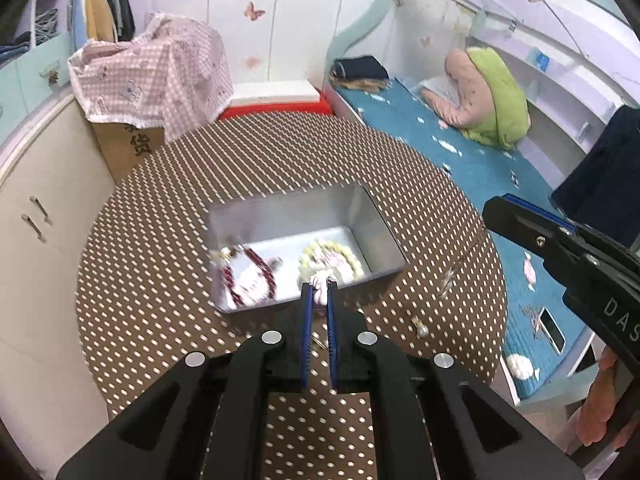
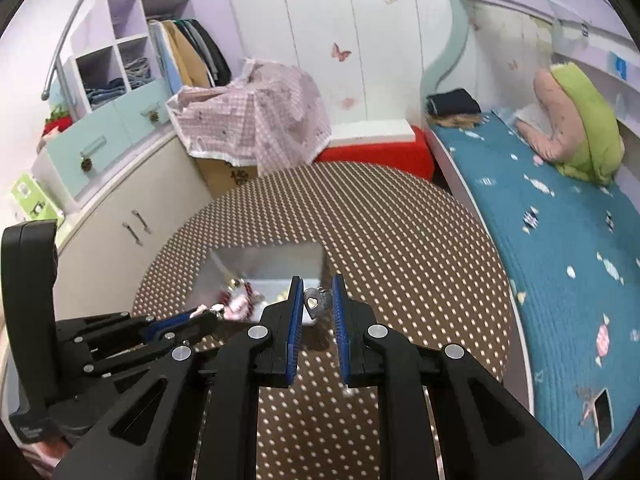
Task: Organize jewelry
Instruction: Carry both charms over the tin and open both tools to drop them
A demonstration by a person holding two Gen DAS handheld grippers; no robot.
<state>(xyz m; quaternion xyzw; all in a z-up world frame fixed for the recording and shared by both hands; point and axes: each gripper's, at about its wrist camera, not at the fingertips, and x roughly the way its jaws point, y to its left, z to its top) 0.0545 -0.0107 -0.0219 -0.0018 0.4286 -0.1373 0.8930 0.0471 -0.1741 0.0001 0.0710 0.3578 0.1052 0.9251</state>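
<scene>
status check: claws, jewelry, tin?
Left claw shut on pale pink-white bead piece, at rectangular silver metal tin near rim. Right claw open around silver heart charm. Small pearl earring loose on dotted tabletop.

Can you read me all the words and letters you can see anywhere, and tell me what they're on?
"DAS": white letters on the right gripper, cut off by the picture's edge.
"货": black Chinese character on the cardboard box; another above it is half hidden by the checked cloth.
Small label on the left gripper's body: too blurred to read.
</scene>
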